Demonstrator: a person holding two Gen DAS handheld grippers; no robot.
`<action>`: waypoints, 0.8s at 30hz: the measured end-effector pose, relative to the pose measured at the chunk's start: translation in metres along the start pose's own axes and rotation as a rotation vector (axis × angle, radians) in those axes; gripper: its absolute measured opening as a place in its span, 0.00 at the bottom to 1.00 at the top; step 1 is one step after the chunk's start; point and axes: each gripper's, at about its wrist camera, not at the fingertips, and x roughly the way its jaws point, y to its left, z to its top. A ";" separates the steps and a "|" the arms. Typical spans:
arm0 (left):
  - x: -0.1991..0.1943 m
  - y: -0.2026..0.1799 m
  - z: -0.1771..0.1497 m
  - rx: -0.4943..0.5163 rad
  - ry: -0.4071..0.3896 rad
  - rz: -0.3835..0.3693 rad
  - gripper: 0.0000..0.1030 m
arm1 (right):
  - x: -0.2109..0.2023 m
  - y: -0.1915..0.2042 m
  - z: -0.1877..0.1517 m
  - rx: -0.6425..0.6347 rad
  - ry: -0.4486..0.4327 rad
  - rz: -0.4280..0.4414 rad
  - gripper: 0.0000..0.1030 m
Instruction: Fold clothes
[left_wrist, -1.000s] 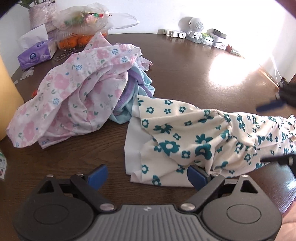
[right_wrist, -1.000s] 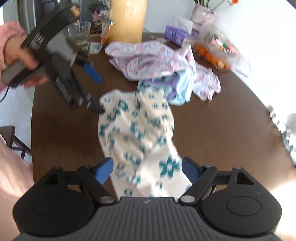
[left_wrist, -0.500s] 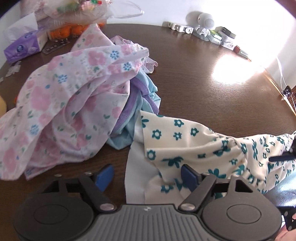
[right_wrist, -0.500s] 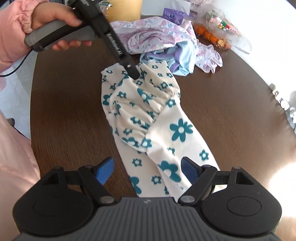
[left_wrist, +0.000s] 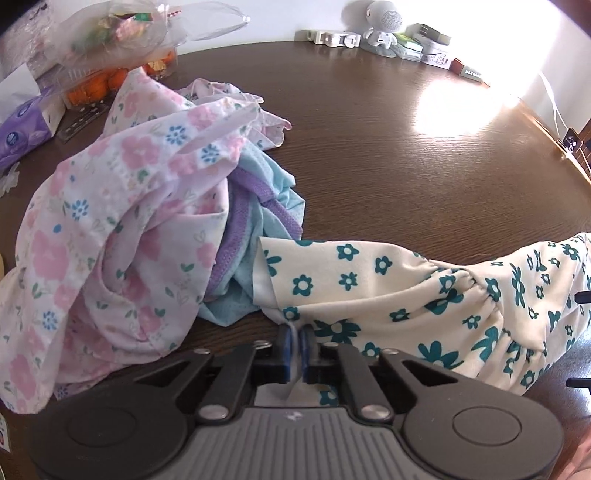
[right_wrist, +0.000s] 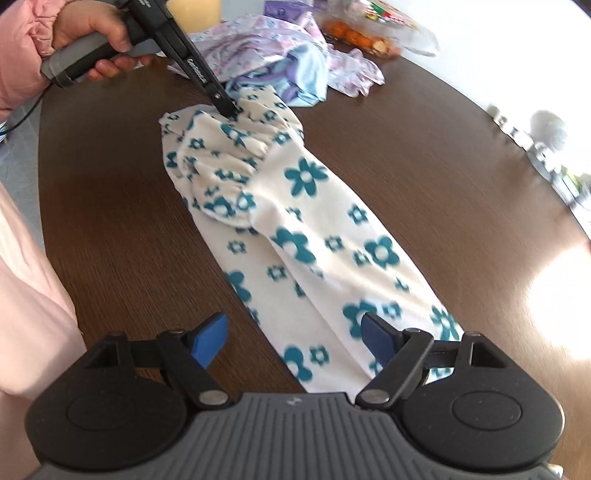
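Observation:
A cream garment with teal flowers (right_wrist: 306, 236) lies stretched along the dark wooden table (right_wrist: 110, 221). My left gripper (left_wrist: 295, 349) is shut on that garment's (left_wrist: 424, 295) edge, with a thin fold of white cloth pinched between its blue pads. In the right wrist view the left gripper (right_wrist: 227, 107) bites the far, bunched end, held by a hand in a pink sleeve. My right gripper (right_wrist: 295, 338) stands open low over the near end, its blue pads on either side of the cloth and not pressing it.
A heap of pink floral and light blue clothes (left_wrist: 129, 229) lies just beyond the cream garment. Behind it are a purple tissue pack (left_wrist: 26, 129) and a bag of oranges (left_wrist: 110, 66). Small gadgets (left_wrist: 384, 26) line the table's far edge (left_wrist: 406, 51).
The left gripper moved in on the garment's edge and closed on it. The right gripper drew closer and lower over the other end, staying open.

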 end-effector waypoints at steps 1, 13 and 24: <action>-0.001 -0.001 -0.001 -0.001 -0.005 0.003 0.02 | -0.001 -0.001 -0.004 0.013 0.000 -0.004 0.79; -0.033 -0.022 0.000 0.023 -0.091 0.069 0.01 | -0.019 -0.031 -0.044 0.130 -0.038 -0.068 0.63; -0.066 -0.057 0.002 0.081 -0.169 0.106 0.01 | 0.002 -0.031 -0.012 -0.017 -0.090 -0.024 0.38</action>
